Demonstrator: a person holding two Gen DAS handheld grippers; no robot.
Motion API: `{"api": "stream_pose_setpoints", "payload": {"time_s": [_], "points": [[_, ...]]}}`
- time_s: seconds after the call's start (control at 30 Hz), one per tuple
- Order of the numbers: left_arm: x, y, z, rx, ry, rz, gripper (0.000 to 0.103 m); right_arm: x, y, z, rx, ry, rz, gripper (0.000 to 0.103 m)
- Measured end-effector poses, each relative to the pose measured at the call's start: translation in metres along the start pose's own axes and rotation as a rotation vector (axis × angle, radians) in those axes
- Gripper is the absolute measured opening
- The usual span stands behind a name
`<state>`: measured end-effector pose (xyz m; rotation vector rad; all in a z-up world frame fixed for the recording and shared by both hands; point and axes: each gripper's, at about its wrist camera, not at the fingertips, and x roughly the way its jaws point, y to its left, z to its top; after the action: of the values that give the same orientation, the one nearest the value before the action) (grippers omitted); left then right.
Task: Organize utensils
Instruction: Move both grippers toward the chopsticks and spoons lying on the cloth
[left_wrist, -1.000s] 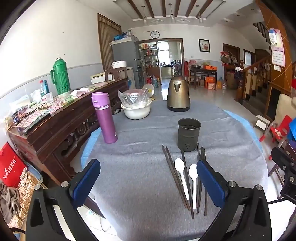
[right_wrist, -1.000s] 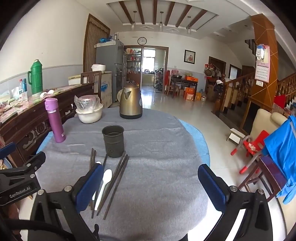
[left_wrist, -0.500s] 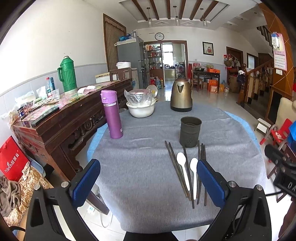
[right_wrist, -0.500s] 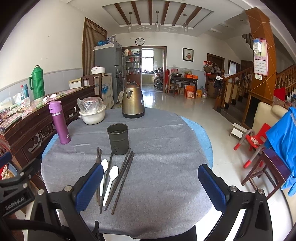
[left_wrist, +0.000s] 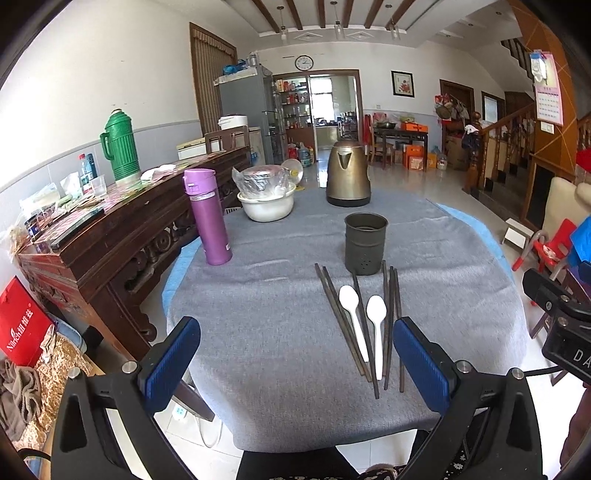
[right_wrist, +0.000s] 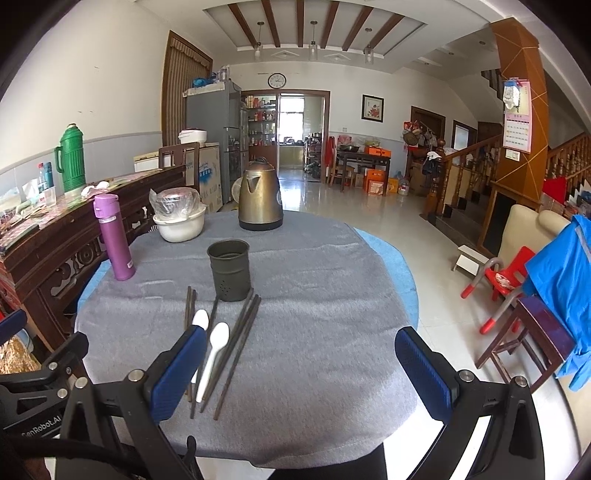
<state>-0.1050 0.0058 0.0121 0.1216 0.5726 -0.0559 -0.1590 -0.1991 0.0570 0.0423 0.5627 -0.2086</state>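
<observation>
We hover both grippers, left gripper (left_wrist: 295, 363) and right gripper (right_wrist: 301, 367), jaws spread and empty, over chopsticks (left_wrist: 341, 317) and white spoons (left_wrist: 376, 328) lying fanned before the dark utensil holder (left_wrist: 365, 243), ready for loading.

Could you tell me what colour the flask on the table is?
Purple flask, clearest in the left wrist view.

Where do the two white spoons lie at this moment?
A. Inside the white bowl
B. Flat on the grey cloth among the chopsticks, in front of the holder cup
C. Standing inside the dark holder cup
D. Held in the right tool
B. Both white spoons lie flat on the grey cloth between the dark chopsticks, on the near side of the holder cup; both tools are open and hold nothing.
</observation>
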Motion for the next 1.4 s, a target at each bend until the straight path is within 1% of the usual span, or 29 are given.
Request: {"api": "stream_pose_setpoints", "payload": {"time_s": [0.13, 0.3, 0.4, 0.83, 1.2, 1.3, 1.4], "points": [[0.001, -0.011, 0.001, 0.024, 0.004, -0.012, 0.103, 0.001, -0.011, -0.006, 0.007, 0.02, -0.025, 0.103], [0.005, -0.026, 0.004, 0.046, 0.015, -0.019, 0.103, 0.007, -0.031, -0.013, 0.057, 0.054, -0.028, 0.103], [0.007, -0.034, 0.005, 0.064, 0.026, -0.022, 0.103, 0.009, -0.039, -0.015, 0.075, 0.06, -0.034, 0.103], [0.008, -0.069, 0.006, 0.141, 0.049, -0.02, 0.103, 0.008, -0.069, -0.023, 0.132, 0.045, -0.043, 0.103], [0.007, -0.078, 0.006, 0.157, 0.054, -0.024, 0.103, 0.009, -0.077, -0.025, 0.15, 0.044, -0.037, 0.103], [0.018, -0.068, 0.01, 0.121, 0.084, -0.039, 0.103, 0.013, -0.079, -0.025, 0.158, 0.057, -0.015, 0.103], [0.044, -0.046, 0.016, 0.072, 0.155, -0.03, 0.103, 0.028, -0.076, -0.019, 0.16, 0.107, 0.072, 0.103]]}}
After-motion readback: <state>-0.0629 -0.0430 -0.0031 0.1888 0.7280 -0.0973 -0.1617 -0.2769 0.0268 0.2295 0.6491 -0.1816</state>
